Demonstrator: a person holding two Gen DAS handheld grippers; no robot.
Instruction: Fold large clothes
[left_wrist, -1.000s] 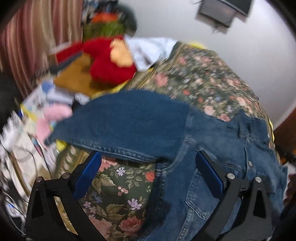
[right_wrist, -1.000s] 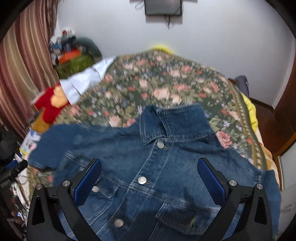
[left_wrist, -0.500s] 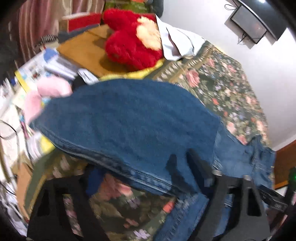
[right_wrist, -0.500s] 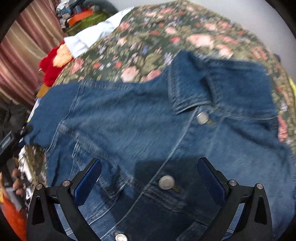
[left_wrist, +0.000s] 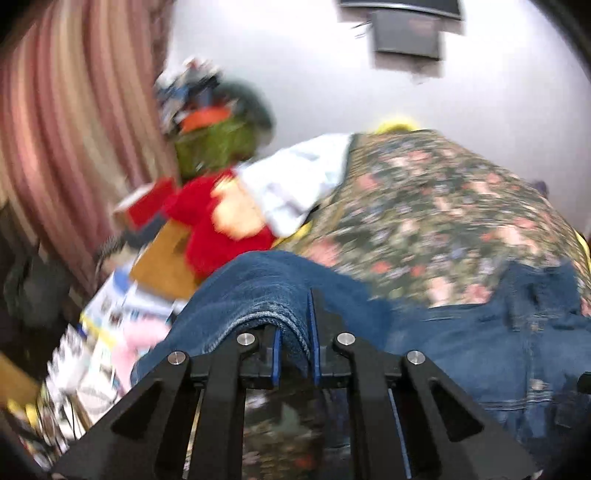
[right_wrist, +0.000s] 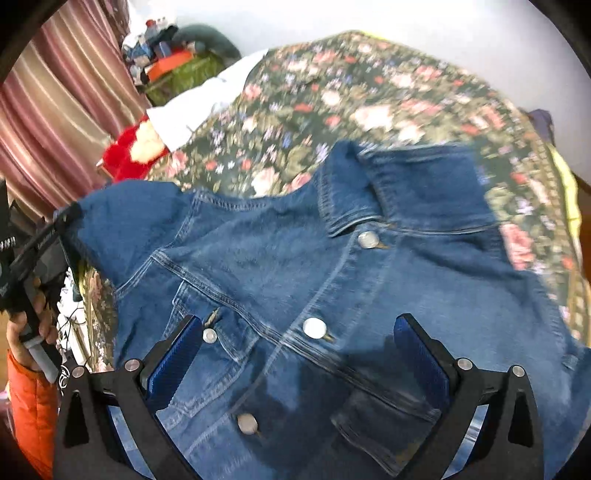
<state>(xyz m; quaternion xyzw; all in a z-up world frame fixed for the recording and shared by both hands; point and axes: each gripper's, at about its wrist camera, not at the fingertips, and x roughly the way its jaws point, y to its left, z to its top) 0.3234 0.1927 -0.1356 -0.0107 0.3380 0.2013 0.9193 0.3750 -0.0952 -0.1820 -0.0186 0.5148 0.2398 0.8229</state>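
A blue denim jacket (right_wrist: 332, 280) lies front up, buttoned, on a floral bedspread (right_wrist: 369, 96). Its collar points to the far side. My left gripper (left_wrist: 293, 332) is shut on the cuff end of the jacket's left sleeve (left_wrist: 273, 291) and holds it off the bed; the sleeve also shows in the right wrist view (right_wrist: 122, 218), with the left gripper (right_wrist: 55, 225) at its end. My right gripper (right_wrist: 295, 354) is open and empty, low over the jacket's chest, with metal buttons (right_wrist: 314, 328) between its fingers.
A red plush toy (left_wrist: 221, 229) and a white cloth (left_wrist: 295, 181) lie at the bed's left edge. Boxes, papers and cluttered items (left_wrist: 110, 325) fill the floor on the left by a striped curtain (left_wrist: 74, 110). A wall screen (left_wrist: 406, 33) hangs beyond the bed.
My left gripper has closed on the sleeve end and lifted it. My right gripper has come down closer over the jacket's front and stayed open.
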